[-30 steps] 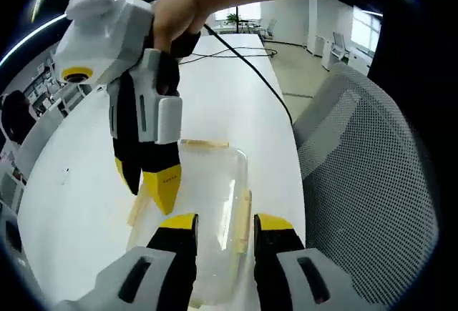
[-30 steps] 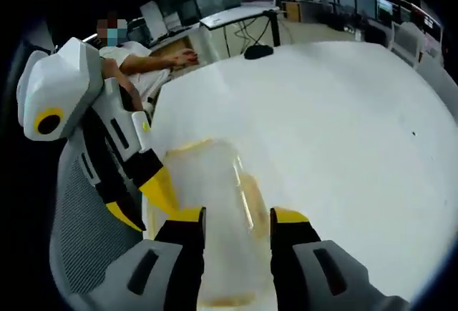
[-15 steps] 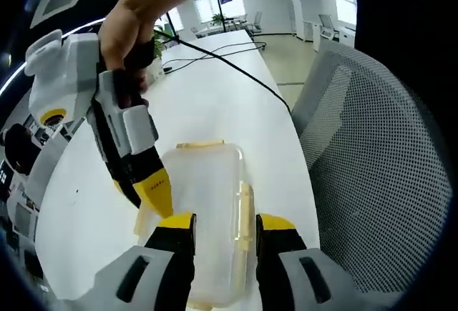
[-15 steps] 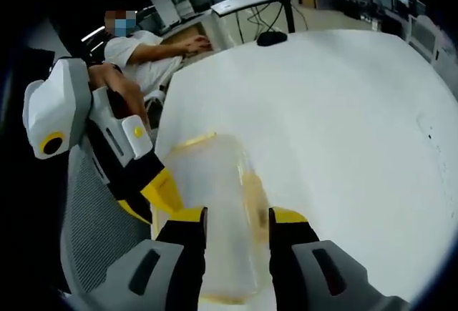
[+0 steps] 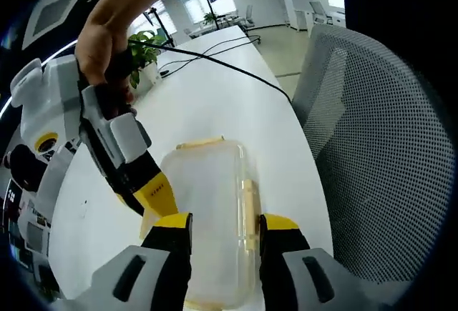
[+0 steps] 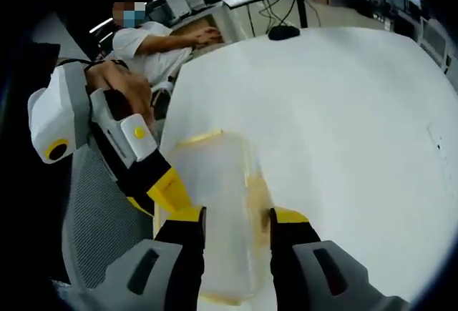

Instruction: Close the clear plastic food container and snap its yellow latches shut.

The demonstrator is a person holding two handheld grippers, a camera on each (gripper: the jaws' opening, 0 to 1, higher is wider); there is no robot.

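The clear plastic container [image 5: 211, 204] lies on the white table [image 5: 215, 104] with its lid on. A yellow latch [image 5: 200, 142] shows at its far end and another latch [image 5: 248, 207] runs along its right side. Whether they are snapped I cannot tell. My left gripper [image 5: 225, 223] hovers open just over the container's near half. The right gripper [image 5: 147, 189] reaches in from the left, its yellow fingertips at the container's left edge. In the right gripper view the container [image 6: 215, 196] sits under my open right gripper [image 6: 236, 216], and the left gripper [image 6: 168, 186] touches its left side.
A grey mesh chair [image 5: 379, 154] stands close to the table's edge beside the container. A black cable [image 5: 215, 57] crosses the far tabletop near a potted plant [image 5: 143, 57]. A seated person [image 6: 154, 39] and a dark object [image 6: 285, 32] are at the far end.
Both views have shifted with the hands. In the left gripper view the right gripper has swung lower and further left beside the container. The container has stayed in place.
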